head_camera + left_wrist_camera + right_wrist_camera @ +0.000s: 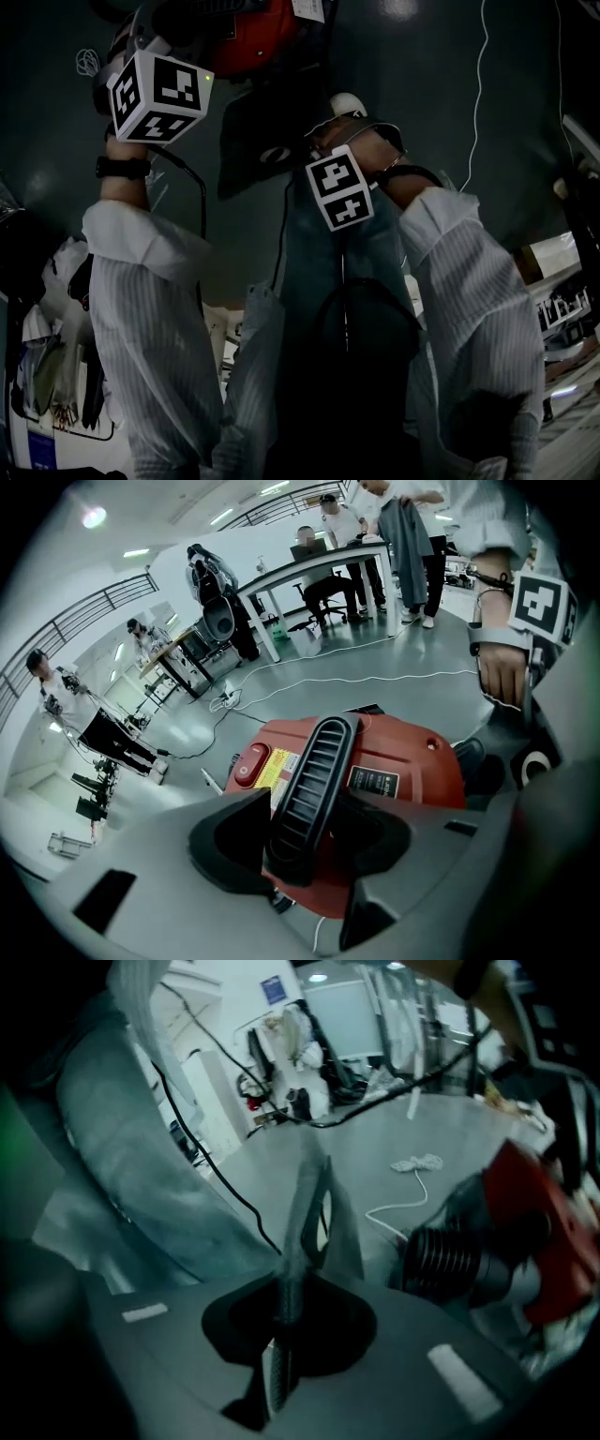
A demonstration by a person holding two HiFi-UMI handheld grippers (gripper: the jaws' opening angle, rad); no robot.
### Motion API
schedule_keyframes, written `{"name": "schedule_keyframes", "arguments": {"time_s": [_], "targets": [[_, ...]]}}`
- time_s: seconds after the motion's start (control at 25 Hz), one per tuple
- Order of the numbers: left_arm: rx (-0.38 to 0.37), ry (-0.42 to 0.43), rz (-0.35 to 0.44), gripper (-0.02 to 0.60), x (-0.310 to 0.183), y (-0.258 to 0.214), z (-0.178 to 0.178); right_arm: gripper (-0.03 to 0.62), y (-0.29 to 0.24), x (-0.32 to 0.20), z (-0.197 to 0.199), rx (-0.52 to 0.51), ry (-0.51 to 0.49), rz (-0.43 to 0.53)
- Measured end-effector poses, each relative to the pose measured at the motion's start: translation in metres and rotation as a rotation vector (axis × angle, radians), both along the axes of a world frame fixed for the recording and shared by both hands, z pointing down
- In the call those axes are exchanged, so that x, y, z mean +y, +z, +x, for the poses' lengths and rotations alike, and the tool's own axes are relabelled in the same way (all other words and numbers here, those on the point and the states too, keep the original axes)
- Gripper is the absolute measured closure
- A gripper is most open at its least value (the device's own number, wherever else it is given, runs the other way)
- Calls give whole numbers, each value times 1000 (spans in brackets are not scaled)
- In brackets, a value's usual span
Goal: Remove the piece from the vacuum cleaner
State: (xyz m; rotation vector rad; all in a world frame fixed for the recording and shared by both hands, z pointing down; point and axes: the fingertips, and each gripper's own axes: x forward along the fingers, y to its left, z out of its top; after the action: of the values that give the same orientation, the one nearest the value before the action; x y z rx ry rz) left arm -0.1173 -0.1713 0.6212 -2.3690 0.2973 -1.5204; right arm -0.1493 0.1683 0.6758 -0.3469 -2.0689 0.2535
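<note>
Pale striped sleeves [159,309] fill the bottom of the head view. Past them the left claw [155,94] reaches up onto the red vacuum cleaner [248,37]. The right claw [330,155] sits lower, just beside a dark flat shape [258,136] under the red body, which is too dim to identify. In the left gripper view, the left claw is clenched on the black ribbed handle [314,780]. The handle's long axis runs straight away from the claw, the red body lies directly beyond and beneath it, and the person's right hand [502,672] is off to the claw's right. In the right gripper view, the right claw is clamped on the piece [302,1232], a thin grey strip seen edge-on that stands straight out of the jaws along their line. The ribbed hose [450,1260] and the red body lie to this claw's right and a little beyond. Whether the strip's far end joins the machine I cannot tell. The right arm is the one on the piece, so the pull probably goes to that claw's left, away from the hose, while the left steadies the body by its handle.
</note>
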Motion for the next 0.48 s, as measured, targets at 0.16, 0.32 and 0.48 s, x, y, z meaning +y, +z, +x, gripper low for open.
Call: {"name": "schedule_keyframes", "arguments": {"time_s": [0.16, 0.32, 0.48], "targets": [[7, -21, 37, 408, -1, 0, -1, 583, 2, 12, 11, 22, 128, -37], [5, -65, 81, 408, 2, -7, -4, 583, -8, 5, 13, -1, 209, -35], [149, -238, -18, 410, 20, -41, -10, 583, -37, -4, 22, -34, 295, -10]]}}
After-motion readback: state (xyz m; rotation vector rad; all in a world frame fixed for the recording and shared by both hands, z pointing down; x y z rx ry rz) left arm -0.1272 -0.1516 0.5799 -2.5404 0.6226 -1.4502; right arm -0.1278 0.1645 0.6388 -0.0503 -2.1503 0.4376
